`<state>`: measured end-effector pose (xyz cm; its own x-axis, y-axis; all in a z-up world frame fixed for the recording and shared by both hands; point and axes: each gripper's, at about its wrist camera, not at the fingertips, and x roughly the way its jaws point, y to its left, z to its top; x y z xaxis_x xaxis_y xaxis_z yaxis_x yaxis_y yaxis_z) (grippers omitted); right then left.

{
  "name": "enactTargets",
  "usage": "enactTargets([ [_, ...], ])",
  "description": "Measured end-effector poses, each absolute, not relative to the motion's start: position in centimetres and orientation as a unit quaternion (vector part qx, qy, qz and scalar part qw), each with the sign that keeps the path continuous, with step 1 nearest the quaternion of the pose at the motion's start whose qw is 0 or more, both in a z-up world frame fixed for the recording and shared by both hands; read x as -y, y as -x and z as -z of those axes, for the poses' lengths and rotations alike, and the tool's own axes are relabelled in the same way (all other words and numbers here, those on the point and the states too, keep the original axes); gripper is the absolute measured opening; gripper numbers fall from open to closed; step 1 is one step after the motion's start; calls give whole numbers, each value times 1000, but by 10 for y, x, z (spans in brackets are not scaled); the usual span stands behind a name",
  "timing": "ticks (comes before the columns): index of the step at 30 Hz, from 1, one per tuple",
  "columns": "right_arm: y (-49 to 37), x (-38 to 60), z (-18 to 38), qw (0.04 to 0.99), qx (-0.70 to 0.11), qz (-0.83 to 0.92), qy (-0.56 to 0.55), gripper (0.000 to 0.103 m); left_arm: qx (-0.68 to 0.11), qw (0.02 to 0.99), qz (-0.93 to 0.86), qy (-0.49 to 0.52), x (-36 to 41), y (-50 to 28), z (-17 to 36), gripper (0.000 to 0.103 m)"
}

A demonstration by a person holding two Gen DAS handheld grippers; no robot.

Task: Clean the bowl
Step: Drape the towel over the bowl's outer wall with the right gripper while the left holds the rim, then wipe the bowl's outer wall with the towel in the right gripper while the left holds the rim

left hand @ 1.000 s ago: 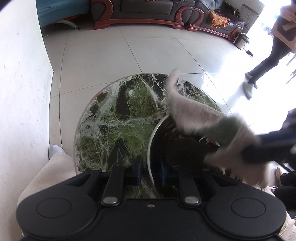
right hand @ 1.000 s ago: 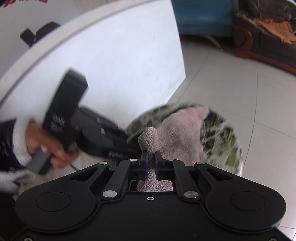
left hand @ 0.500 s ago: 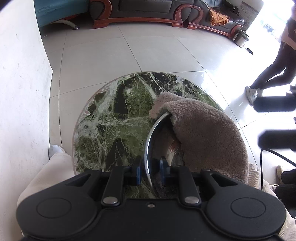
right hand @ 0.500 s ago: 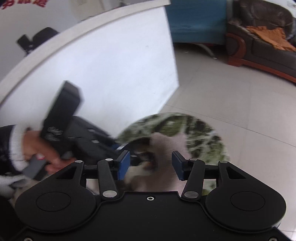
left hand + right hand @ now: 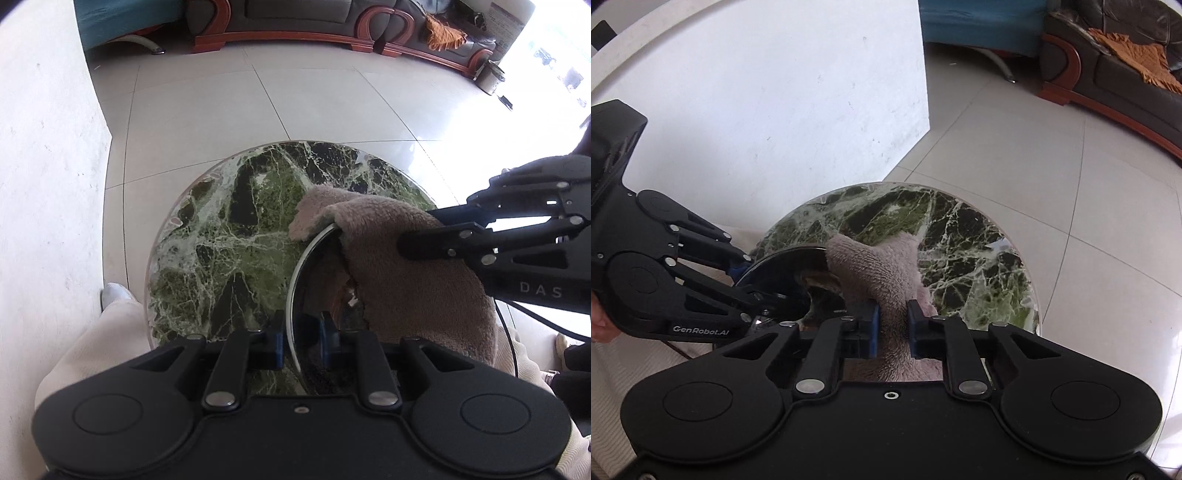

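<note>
Blue-padded jaws of the left gripper (image 5: 301, 341) are clenched on the rim of the shiny round steel bowl (image 5: 295, 291), one pad inside, one outside. Right gripper (image 5: 892, 326) jaws have just been closing and now grasp a bunched fold of the fluffy pinkish-beige towel (image 5: 882, 266). Bowl sits on the near edge of the round green-veined marble counter (image 5: 229, 236), tipped up on the gripped side. Towel drapes over the bowl's far rim and covers most of its right half; one corner lies on the counter. Bowl interior is dark and reflective. Pale tiled floor (image 5: 229, 99) all round, white wall (image 5: 757, 110) to the left, dark sofa with red wood trim (image 5: 295, 22) at the far end.
</note>
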<state>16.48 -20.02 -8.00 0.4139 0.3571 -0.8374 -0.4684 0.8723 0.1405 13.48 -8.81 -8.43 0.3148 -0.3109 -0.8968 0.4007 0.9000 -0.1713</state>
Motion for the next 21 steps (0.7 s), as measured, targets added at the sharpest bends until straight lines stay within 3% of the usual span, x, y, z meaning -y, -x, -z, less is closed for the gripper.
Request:
enactTargets([
  [9,-130,225,79,843,-493,-216,0,14,-536,814,217,-45,94,-133,83,18],
  [21,-170,191,73,849,-464,-239,80,15,-537,812,219,-61,97,-134,84,19],
])
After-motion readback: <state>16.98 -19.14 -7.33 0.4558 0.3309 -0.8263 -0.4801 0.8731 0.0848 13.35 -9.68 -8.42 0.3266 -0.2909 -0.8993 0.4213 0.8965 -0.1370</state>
